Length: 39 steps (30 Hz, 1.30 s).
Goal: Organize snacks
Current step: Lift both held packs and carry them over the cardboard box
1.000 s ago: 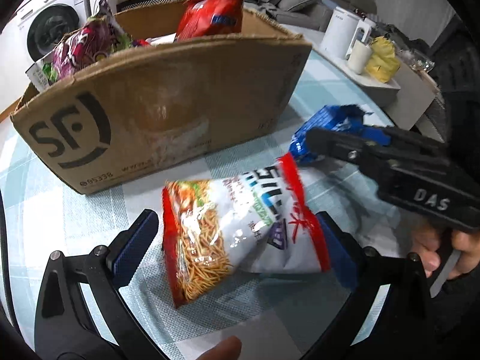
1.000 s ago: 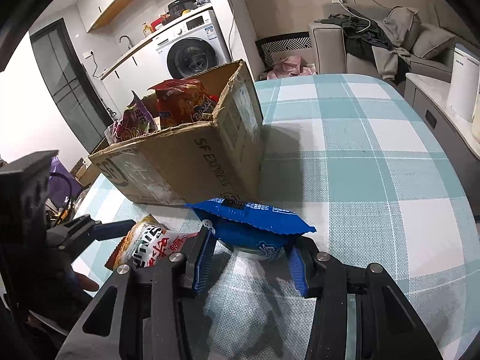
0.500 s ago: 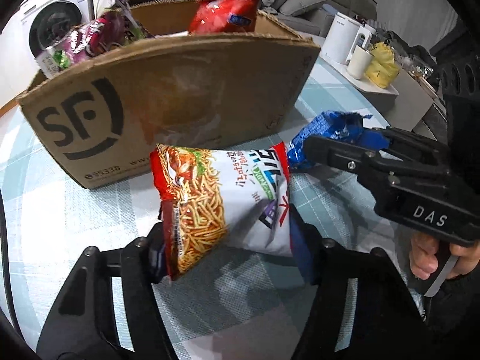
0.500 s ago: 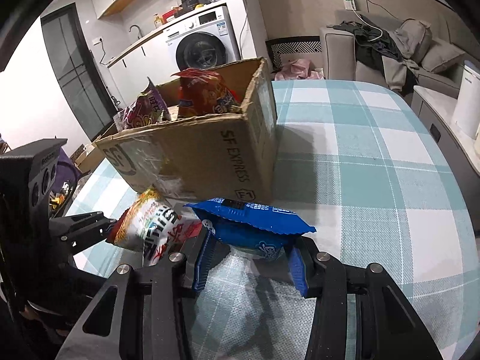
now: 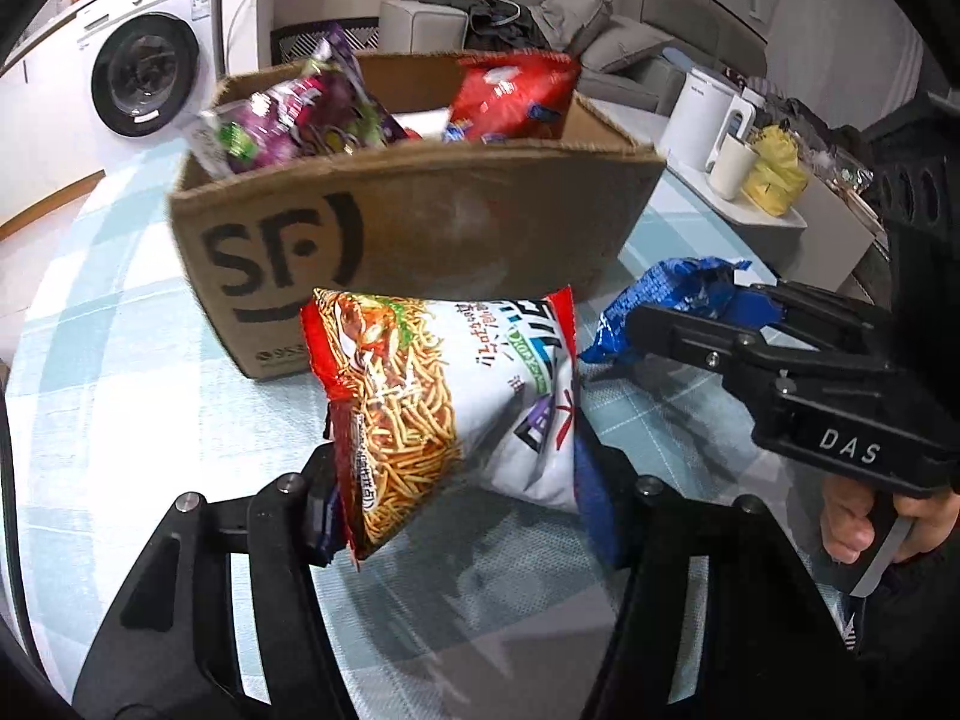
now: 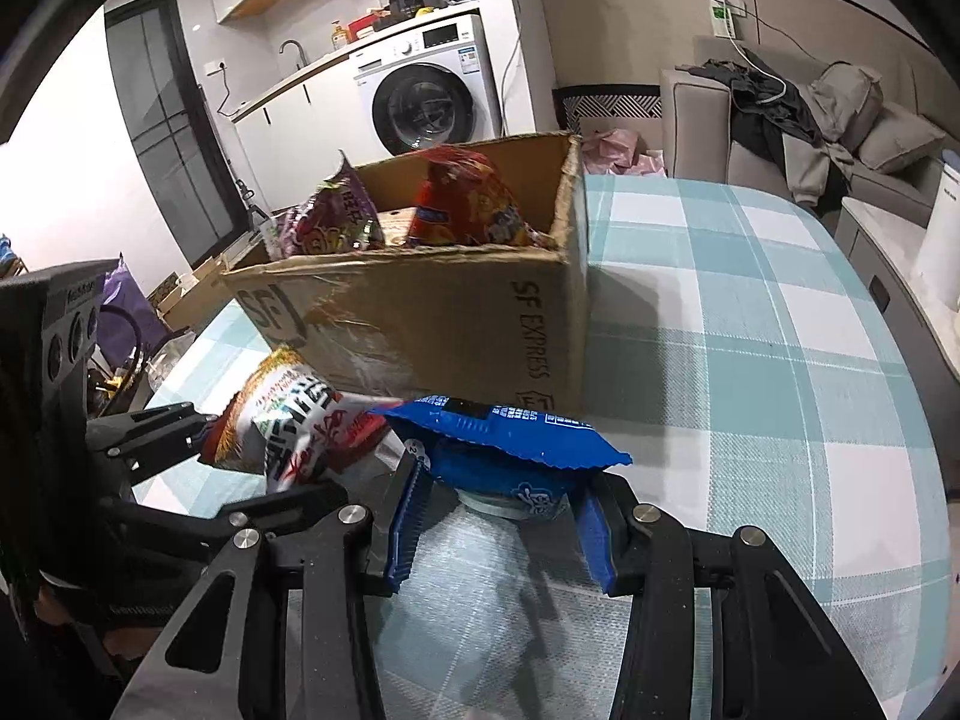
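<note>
A snack bag printed with fried noodles (image 5: 444, 396) hangs clear of the checked tablecloth, squeezed between the blue pads of my left gripper (image 5: 462, 504), whose jaws are still closing on it. It sits just in front of the open SF cardboard box (image 5: 420, 228). My right gripper (image 6: 504, 516) is shut on a crumpled blue packet (image 6: 498, 438), held low over the table near the box's front right corner. The right wrist view shows the noodle bag (image 6: 294, 420) to the left of the blue packet. A purple bag (image 5: 300, 120) and a red bag (image 5: 510, 96) stand inside the box.
A white kettle (image 5: 702, 114), a cup (image 5: 732, 165) and a yellow bag (image 5: 774, 171) sit on a low counter beyond the table's right edge. The checked table (image 6: 750, 330) stretches right of the box. A washing machine (image 6: 426, 96) and a sofa stand behind.
My left gripper went from wide open around the noodle bag lying flat to gripping it, then lifted it towards the box. The right gripper kept its hold on the blue packet.
</note>
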### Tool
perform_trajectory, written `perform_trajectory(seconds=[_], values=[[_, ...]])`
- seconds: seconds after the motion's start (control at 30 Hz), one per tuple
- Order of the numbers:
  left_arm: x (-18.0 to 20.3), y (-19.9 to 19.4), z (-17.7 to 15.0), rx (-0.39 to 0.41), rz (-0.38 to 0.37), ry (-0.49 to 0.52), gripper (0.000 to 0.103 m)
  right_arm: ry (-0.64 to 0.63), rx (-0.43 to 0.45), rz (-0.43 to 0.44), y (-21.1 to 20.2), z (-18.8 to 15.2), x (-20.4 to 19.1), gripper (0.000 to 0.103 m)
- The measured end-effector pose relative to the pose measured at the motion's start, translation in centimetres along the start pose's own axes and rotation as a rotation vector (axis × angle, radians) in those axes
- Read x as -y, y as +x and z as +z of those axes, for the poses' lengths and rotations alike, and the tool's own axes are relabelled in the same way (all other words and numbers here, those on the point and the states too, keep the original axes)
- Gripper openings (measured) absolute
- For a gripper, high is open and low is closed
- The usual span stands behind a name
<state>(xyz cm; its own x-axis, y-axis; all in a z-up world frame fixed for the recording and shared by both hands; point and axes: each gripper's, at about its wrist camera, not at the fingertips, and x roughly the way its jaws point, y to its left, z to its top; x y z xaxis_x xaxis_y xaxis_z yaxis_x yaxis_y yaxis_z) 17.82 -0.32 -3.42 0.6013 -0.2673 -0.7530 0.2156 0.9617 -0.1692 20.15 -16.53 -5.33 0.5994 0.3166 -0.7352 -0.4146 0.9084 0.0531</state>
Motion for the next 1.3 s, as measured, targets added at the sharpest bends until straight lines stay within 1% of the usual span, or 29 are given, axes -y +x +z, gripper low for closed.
perform_trajectory(seconds=[0.27,0.47,0.63,0.87,1.03,1.3], values=[[-2.3,-4.3,0.2,0.070,0.019,-0.017,0.058,-0.028,0.030,0.011,-1.2,0.9,-1.4,0.045],[-4.2,-7.8,1.2,0.128,0.035,-0.027,0.058,-0.046,0.072,0.021,-2.7,2.3,-2.5,0.045],[-5.8,-10.9,2.8,0.186,0.054,-0.029,0.058,-0.058,0.108,0.032,-3.8,3.8,-3.2,0.045],[-6.5,-13.7,5.0,0.241,0.082,-0.023,0.058,-0.062,0.159,0.046,-5.1,5.9,-4.1,0.045],[-6.9,-14.4,6.8,0.252,0.094,-0.018,0.058,-0.056,0.184,0.055,-5.4,7.4,-4.5,0.045],[-7.1,-12.7,10.2,0.246,0.104,-0.016,0.058,-0.043,0.198,0.060,-4.8,9.3,-4.6,0.045]])
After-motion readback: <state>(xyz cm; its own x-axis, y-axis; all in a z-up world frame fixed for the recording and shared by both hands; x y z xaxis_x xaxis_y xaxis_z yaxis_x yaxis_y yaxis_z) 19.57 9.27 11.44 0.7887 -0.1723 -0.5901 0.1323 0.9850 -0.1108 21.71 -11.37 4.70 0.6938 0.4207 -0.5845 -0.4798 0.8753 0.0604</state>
